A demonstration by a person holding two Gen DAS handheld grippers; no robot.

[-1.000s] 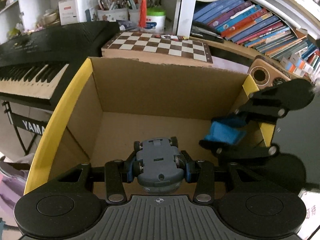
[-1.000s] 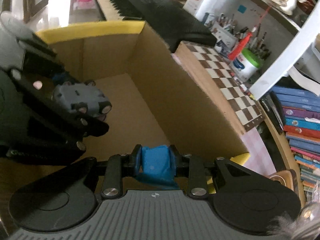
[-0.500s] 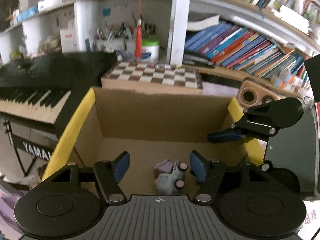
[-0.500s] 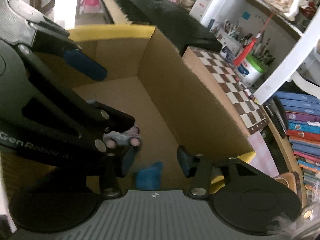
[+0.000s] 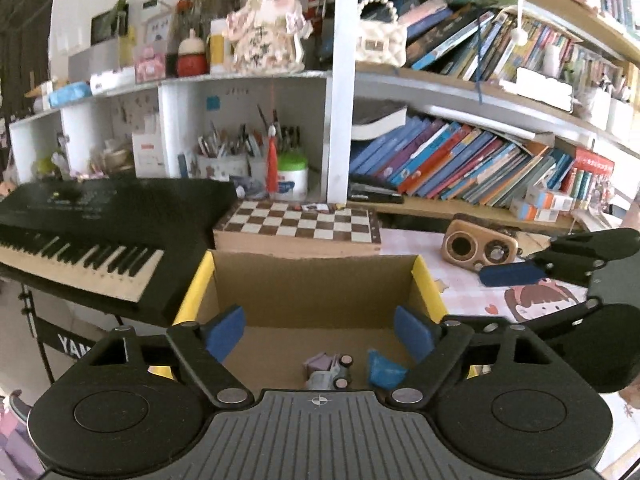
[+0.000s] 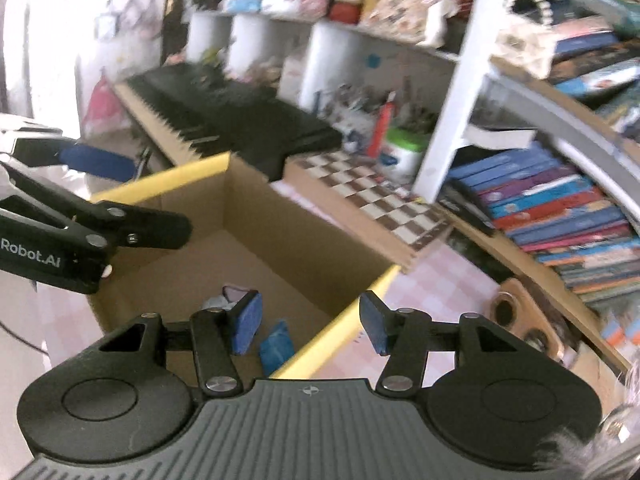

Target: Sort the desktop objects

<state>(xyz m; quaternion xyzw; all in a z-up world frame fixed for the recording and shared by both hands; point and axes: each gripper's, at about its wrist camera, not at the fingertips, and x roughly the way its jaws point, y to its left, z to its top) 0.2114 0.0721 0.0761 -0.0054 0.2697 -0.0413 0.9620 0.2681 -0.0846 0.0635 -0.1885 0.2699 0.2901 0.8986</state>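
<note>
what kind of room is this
Most likely a home study or hobby corner: crowded bookshelves, a black electronic keyboard, a chessboard and a pen pot sit around the cardboard box.

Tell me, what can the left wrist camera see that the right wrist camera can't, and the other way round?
Only the left wrist view shows the left gripper from behind, jaws open and empty, and the grey toy car clearly.

Only the right wrist view shows the right gripper from behind, jaws open, nothing between them; there the car is mostly hidden behind one finger.

Both gripper jaws have just been opening. Both views share the cardboard box, the blue object lying inside it, the chessboard and the keyboard.
</note>
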